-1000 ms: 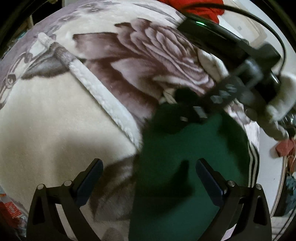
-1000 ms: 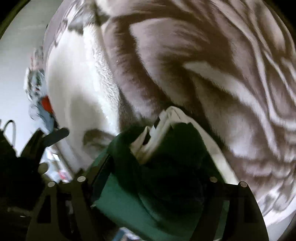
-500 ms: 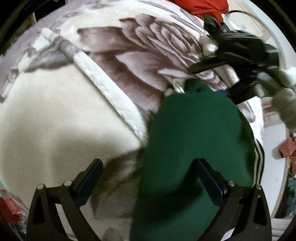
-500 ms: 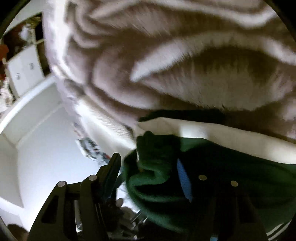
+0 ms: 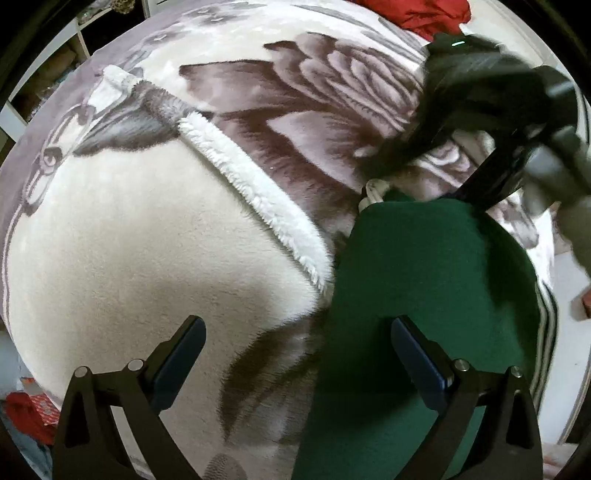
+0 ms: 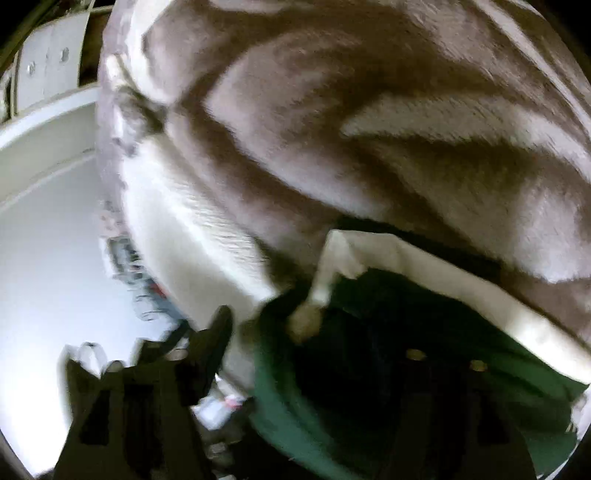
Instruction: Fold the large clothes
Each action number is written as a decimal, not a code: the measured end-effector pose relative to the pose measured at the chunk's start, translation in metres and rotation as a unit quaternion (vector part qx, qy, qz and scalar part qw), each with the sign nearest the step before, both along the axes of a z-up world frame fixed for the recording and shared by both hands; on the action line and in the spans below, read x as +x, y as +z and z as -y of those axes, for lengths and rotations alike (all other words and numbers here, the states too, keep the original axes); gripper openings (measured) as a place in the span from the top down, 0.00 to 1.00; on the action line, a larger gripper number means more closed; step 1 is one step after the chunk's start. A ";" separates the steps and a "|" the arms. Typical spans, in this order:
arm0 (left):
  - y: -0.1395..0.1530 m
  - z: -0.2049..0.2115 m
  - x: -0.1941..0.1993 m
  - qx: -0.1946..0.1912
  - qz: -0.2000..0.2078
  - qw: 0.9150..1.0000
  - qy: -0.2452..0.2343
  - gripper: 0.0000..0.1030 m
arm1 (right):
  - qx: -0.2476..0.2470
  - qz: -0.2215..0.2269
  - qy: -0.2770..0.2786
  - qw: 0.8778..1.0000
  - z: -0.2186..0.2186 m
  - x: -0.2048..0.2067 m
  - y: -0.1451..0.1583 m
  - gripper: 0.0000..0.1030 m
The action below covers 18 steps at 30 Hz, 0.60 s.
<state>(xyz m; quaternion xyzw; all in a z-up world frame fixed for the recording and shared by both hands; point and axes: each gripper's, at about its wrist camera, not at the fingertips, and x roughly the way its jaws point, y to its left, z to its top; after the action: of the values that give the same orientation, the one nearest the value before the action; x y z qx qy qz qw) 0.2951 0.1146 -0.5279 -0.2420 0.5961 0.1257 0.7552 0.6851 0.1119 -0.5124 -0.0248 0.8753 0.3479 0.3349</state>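
A dark green garment [image 5: 424, 295] with white side stripes [image 5: 546, 317] lies folded on the bed at the lower right. My left gripper [image 5: 297, 328] hovers open above it, the right finger over the green cloth and the left finger over the blanket. My right gripper [image 5: 424, 177], blurred, sits at the garment's far end. In the right wrist view the right gripper [image 6: 325, 339] has its jaws wide and opening. Bunched green garment [image 6: 288, 406] and its white lining [image 6: 388, 266] lie between them. Its right finger is lost in the dark cloth.
A plush cream and brown flower-print blanket [image 5: 147, 240] covers the bed, with a raised fleecy hem [image 5: 251, 184] running diagonally. A red cloth [image 5: 424, 14] lies at the far edge. A gloved hand [image 5: 576, 236] holds the right gripper. White cabinets [image 6: 44, 74] stand beyond the bed.
The right gripper has rolled and drawn back from over the garment to its far end. The green cloth now lies flatter. My left gripper has hardly moved.
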 end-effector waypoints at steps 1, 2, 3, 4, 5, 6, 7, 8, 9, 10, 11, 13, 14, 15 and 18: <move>0.001 0.000 0.002 0.000 0.000 1.000 -0.001 0.01 | 0.009 -0.002 -0.017 1.000 0.006 0.009 0.009 0.26; 0.001 0.001 0.003 0.000 0.000 1.000 -0.002 0.01 | 0.029 -0.002 -0.044 0.999 0.015 0.020 0.022 0.26; 0.002 0.001 0.003 0.002 -0.001 1.000 -0.001 0.01 | 0.048 -0.004 -0.073 0.996 0.028 0.030 0.034 0.26; 0.005 0.000 0.001 0.004 -0.001 1.000 0.002 0.01 | 0.060 -0.006 -0.109 0.992 0.047 0.041 0.045 0.26; 0.006 -0.001 0.000 0.005 0.000 1.000 0.006 0.01 | 0.064 -0.005 -0.130 0.989 0.059 0.045 0.048 0.26; 0.007 -0.002 -0.001 0.006 -0.001 1.000 0.009 0.01 | 0.065 -0.005 -0.153 0.986 0.074 0.051 0.051 0.26; 0.006 -0.003 -0.003 0.008 -0.004 1.000 0.014 0.01 | 0.066 -0.010 -0.167 0.984 0.082 0.054 0.049 0.26; 0.005 -0.003 -0.004 0.010 -0.007 1.000 0.016 0.01 | 0.069 -0.024 -0.183 0.980 0.086 0.055 0.044 0.26; 0.004 -0.003 -0.005 0.013 -0.011 1.000 0.018 0.01 | 0.074 -0.044 -0.201 0.976 0.087 0.054 0.035 0.26; 0.002 -0.003 -0.007 0.018 -0.015 1.000 0.020 0.01 | 0.076 -0.062 -0.215 0.972 0.087 0.052 0.026 0.26; 0.000 -0.003 -0.009 0.022 -0.017 0.999 0.022 0.01 | 0.069 -0.091 -0.226 0.968 0.077 0.043 0.010 0.27; -0.003 -0.002 -0.013 0.031 -0.022 0.999 0.022 0.01 | 0.036 -0.143 -0.216 0.965 0.047 0.011 -0.026 0.29; -0.004 -0.001 -0.013 0.037 -0.024 0.999 0.020 0.01 | 0.027 -0.143 -0.212 0.966 0.042 0.003 -0.034 0.29; -0.007 0.001 -0.013 0.043 -0.027 0.999 0.017 0.01 | 0.023 -0.142 -0.213 0.967 0.035 -0.005 -0.041 0.29; -0.006 0.000 -0.013 0.038 -0.022 0.999 0.020 0.01 | 0.015 -0.157 -0.212 0.964 0.025 -0.005 -0.044 0.28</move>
<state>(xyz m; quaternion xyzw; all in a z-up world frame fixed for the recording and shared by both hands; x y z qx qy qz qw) 0.2826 0.1148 -0.5343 -0.2223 0.6024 0.1688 0.7478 0.6801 0.0874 -0.5561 0.2218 0.8967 0.2816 0.2599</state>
